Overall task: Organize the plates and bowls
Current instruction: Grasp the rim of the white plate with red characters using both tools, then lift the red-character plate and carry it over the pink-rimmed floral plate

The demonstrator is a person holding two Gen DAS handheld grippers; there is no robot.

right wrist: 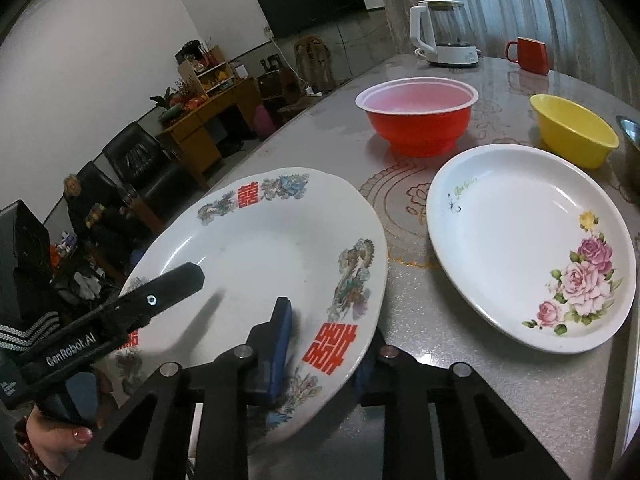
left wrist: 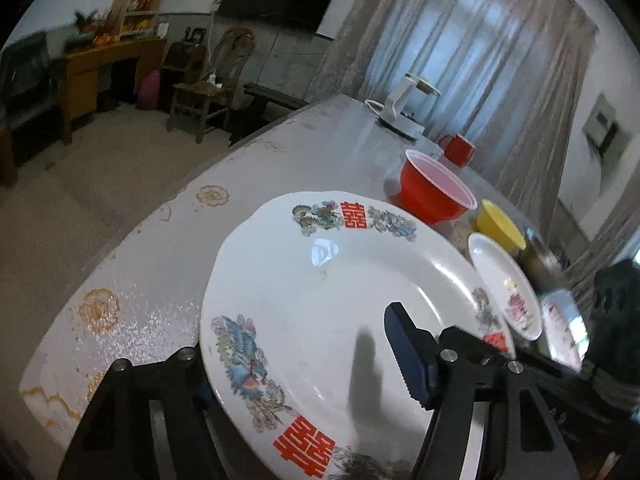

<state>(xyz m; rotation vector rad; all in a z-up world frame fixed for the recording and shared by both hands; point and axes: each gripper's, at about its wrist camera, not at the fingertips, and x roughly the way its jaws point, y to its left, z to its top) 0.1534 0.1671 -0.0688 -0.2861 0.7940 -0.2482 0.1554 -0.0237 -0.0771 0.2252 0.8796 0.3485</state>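
A large white plate with red characters and bird patterns (left wrist: 320, 292) (right wrist: 260, 248) is held tilted above the table. My left gripper (left wrist: 308, 376) is shut on its rim, one finger over and one under. My right gripper (right wrist: 324, 344) is shut on the opposite rim, the blue pad (right wrist: 280, 340) inside the plate. The left gripper also shows in the right wrist view (right wrist: 160, 296). A white plate with pink roses (right wrist: 528, 248) (left wrist: 508, 284) lies on the table to the right. A red bowl (right wrist: 416, 116) (left wrist: 432, 188) and a yellow bowl (right wrist: 572, 130) (left wrist: 500, 224) stand behind.
A white kettle (right wrist: 444, 28) (left wrist: 404, 108) and a red mug (right wrist: 528, 54) (left wrist: 458, 148) stand at the far end of the patterned table (right wrist: 440, 320). A metal bowl's edge (right wrist: 630, 128) shows far right. The table's left edge (left wrist: 120, 248) drops to the floor.
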